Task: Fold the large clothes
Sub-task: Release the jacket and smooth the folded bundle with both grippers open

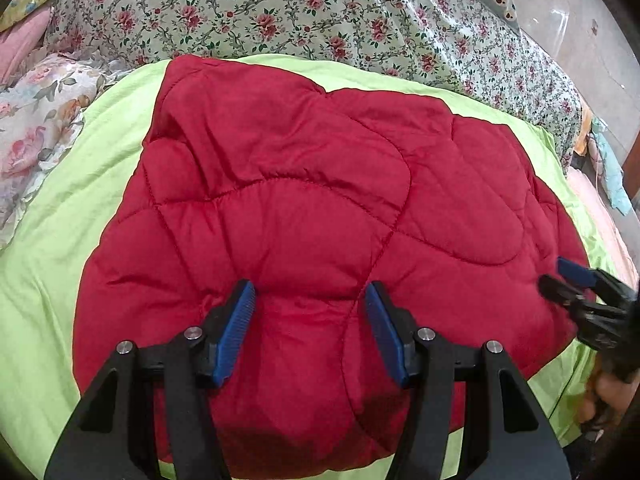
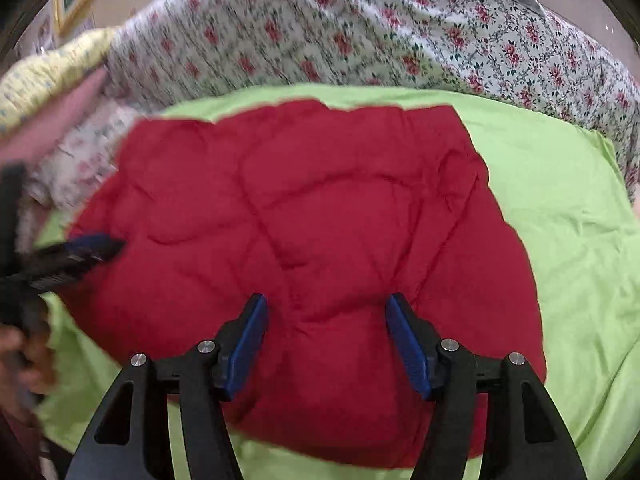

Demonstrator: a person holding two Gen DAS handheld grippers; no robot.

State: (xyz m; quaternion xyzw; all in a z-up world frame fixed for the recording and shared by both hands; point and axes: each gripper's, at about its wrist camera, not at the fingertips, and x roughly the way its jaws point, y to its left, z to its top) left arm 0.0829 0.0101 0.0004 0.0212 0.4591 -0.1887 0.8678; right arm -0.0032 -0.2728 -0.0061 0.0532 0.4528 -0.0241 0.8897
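Green sheet (image 1: 48, 280) bears a label-free red quilted garment (image 1: 304, 208) under both hand-held grippers (image 1: 310, 304) (image 2: 326, 316), gaping, empty

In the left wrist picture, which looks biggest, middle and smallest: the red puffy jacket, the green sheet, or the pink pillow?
1. red puffy jacket, fills most of the picture, though it lies nearest the camera.
2. green sheet, partly hidden under the jacket, so its real size is unsure.
3. pink pillow, just a sliver at the edge.

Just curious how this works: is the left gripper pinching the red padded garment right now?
No, the left gripper stands open above the red padded garment, nothing clamped.
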